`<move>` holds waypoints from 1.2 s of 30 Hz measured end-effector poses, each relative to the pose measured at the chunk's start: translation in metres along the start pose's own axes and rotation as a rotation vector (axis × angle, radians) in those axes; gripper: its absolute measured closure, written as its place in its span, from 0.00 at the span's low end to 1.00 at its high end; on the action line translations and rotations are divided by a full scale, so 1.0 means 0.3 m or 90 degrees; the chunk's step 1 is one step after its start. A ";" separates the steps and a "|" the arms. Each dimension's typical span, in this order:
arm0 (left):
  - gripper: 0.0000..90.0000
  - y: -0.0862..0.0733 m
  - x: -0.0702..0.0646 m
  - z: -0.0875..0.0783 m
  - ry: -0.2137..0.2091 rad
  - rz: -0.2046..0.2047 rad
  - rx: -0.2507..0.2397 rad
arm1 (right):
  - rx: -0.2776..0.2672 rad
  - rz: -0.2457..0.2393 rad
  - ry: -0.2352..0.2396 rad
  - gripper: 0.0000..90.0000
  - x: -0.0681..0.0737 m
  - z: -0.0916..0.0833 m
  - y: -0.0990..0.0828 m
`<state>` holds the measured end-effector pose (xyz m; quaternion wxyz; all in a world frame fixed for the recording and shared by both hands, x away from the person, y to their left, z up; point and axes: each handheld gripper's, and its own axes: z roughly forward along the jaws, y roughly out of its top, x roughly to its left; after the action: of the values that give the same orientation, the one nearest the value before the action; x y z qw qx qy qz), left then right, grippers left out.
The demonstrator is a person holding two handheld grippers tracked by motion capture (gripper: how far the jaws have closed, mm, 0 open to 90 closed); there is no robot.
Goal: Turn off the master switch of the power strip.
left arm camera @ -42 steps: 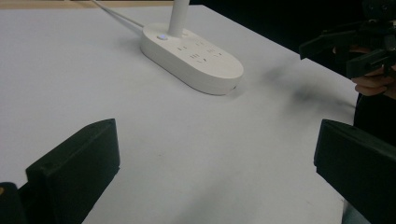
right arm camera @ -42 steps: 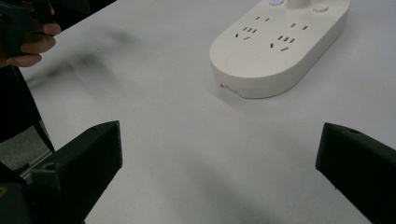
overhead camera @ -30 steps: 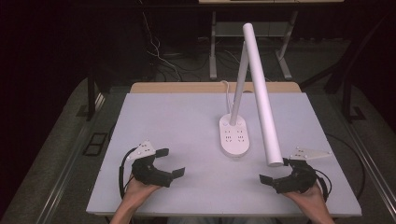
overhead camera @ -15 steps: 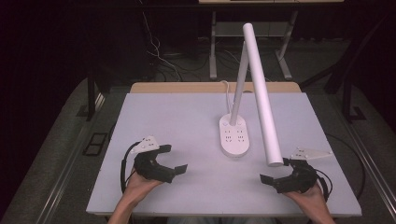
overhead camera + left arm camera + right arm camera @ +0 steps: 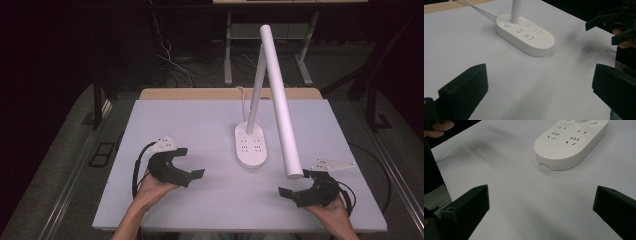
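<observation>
the left gripper [image 5: 192,167] has its jaws spread wide and holds nothing, near the front left of the tabletop [image 5: 180,120]. the right gripper [image 5: 295,187], also spread and empty, is near the front right corner. the lamp base [image 5: 251,145] stands between them toward the middle, its long axis running front to back. neither hand is clearly nearer to it.

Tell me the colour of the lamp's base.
White; the lamp base shows best in the left gripper view.
</observation>
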<state>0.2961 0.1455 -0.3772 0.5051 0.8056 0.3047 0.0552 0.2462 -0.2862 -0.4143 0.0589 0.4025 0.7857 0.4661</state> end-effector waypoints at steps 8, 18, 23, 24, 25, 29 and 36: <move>0.00 0.039 0.005 0.027 -0.010 0.011 0.017 | 0.001 -0.002 -0.001 0.00 0.000 0.001 -0.001; 0.00 0.097 0.012 0.057 -0.020 0.026 0.036 | 0.003 0.002 -0.003 0.00 -0.004 0.001 -0.003; 0.00 0.131 0.011 0.070 -0.023 0.038 0.044 | 0.004 -0.002 -0.003 0.00 -0.002 0.003 -0.003; 0.00 0.138 0.010 0.074 -0.023 0.040 0.044 | 0.004 -0.005 -0.003 0.00 -0.003 0.003 -0.003; 0.00 0.144 0.010 0.078 -0.023 0.042 0.045 | 0.004 -0.005 -0.003 0.00 -0.003 0.002 -0.003; 0.00 0.171 0.016 0.091 -0.026 0.050 0.059 | 0.002 0.001 0.001 0.00 -0.003 0.000 -0.004; 0.00 0.209 0.031 0.128 -0.030 0.054 0.072 | 0.001 0.005 0.000 0.00 -0.004 -0.002 -0.004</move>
<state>0.3460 0.1016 -0.3447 0.4630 0.8462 0.2607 0.0401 0.2461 -0.2875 -0.4152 0.0568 0.4058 0.7843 0.4659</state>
